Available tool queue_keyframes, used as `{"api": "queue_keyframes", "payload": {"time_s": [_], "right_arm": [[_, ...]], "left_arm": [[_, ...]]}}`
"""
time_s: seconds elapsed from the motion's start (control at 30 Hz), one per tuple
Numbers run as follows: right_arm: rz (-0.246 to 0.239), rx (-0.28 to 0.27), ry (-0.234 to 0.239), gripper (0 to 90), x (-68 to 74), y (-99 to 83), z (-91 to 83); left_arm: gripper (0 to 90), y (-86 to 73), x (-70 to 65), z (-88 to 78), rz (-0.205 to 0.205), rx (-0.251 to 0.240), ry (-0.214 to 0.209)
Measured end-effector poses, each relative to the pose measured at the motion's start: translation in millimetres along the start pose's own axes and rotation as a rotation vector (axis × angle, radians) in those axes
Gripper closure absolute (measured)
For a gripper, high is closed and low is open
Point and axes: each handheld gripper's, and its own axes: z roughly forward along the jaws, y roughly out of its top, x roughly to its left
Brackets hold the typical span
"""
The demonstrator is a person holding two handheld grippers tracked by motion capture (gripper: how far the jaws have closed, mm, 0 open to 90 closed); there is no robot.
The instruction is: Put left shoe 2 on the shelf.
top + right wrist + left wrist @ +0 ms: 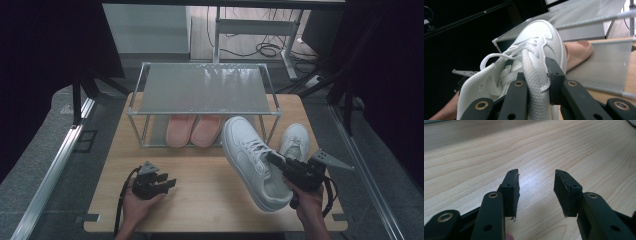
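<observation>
- Item: white sneaker (pixel 250 160), low-cut, laced, held off the wooden table (pixel 200 200) at about 4 o'clock from the table's middle, toe tilted toward 11 o'clock and the shelf rack (pixel 202 90).
- Holder: right gripper (pixel 280 165), jaws clamped across the padded collar wall at the shoe's opening; in the right gripper view one jaw sits inside the shoe and the other outside, pinching the mesh lining (pixel 534 82).
- Handling, judged: light for its bulk; upper is soft and folds under the pads, sole is stiffer. A one-sided grip on the collar is likely to let the toe sag and swing, so slow moves suit it. The fabric looks unlikely to slip, and nothing here is fragile.
- Best hold, judged: the collar or heel counter, as taken now; the loose laces (pixel 499 56) are a poor purchase and may snag on the rack's frame.
- Spare tool: left gripper (pixel 167 183), jaws apart with nothing between them, resting low over bare table at about 7 o'clock.
- Companion: second white sneaker (pixel 295 140) standing on the table at 3 o'clock, just beside the held one.
- Rack contents: pair of pink slippers (pixel 192 130) on the lower level; top shelf bare.
</observation>
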Motion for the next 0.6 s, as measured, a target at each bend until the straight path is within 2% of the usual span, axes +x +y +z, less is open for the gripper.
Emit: {"api": "queue_keyframes", "payload": {"time_s": [0.17,0.6], "right_arm": [[-0.02,-0.022,0.005,80.8,5.0,11.3,2.0],[-0.016,-0.094,0.048,80.9,12.5,47.2,14.6]], "left_arm": [[56.1,-0.1,-0.2,-1.6,-0.004,-0.01,0.001],[55.6,-0.3,-0.9,-3.0,0.001,-0.012,-0.005]]}}
